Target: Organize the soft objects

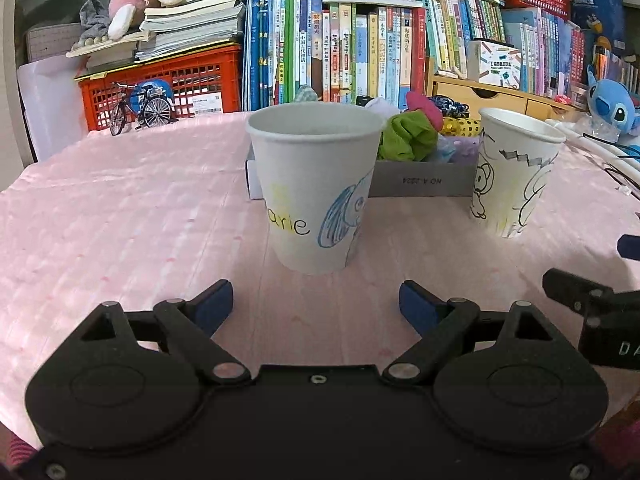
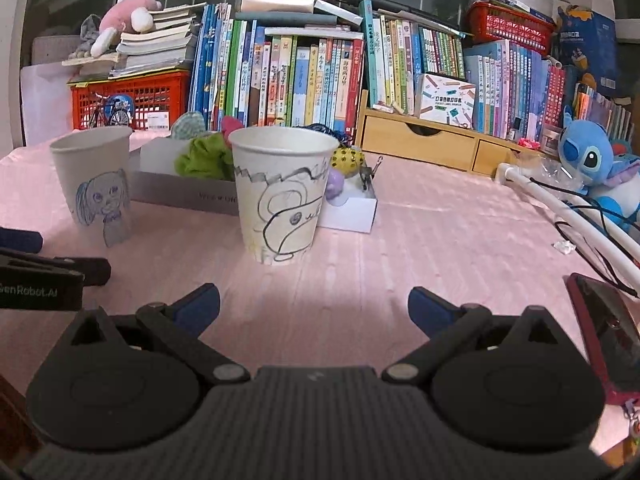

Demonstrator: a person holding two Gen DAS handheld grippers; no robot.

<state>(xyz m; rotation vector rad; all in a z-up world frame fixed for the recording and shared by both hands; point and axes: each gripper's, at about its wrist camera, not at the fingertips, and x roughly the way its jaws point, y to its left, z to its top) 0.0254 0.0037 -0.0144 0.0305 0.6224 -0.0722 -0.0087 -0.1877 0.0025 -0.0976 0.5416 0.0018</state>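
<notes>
A grey shallow box (image 1: 424,178) (image 2: 176,192) on the pink tablecloth holds soft scrunchies: a green one (image 1: 406,136) (image 2: 204,158), a magenta one (image 1: 424,108), a yellow dotted one (image 1: 462,126) (image 2: 347,160) and others. Two drawn-on paper cups stand in front of the box: one with a blue figure (image 1: 316,188) (image 2: 96,184), one with black line drawings (image 1: 516,170) (image 2: 280,192). My left gripper (image 1: 316,308) is open and empty just short of the blue-figure cup. My right gripper (image 2: 314,308) is open and empty just short of the line-drawing cup.
Books (image 2: 304,76), a red crate (image 1: 168,84), a model bicycle (image 1: 140,106) and a wooden drawer unit (image 2: 424,140) line the back. A blue plush (image 2: 592,164), white tube and cables (image 2: 560,208) sit at right. A red phone (image 2: 604,336) lies near my right gripper.
</notes>
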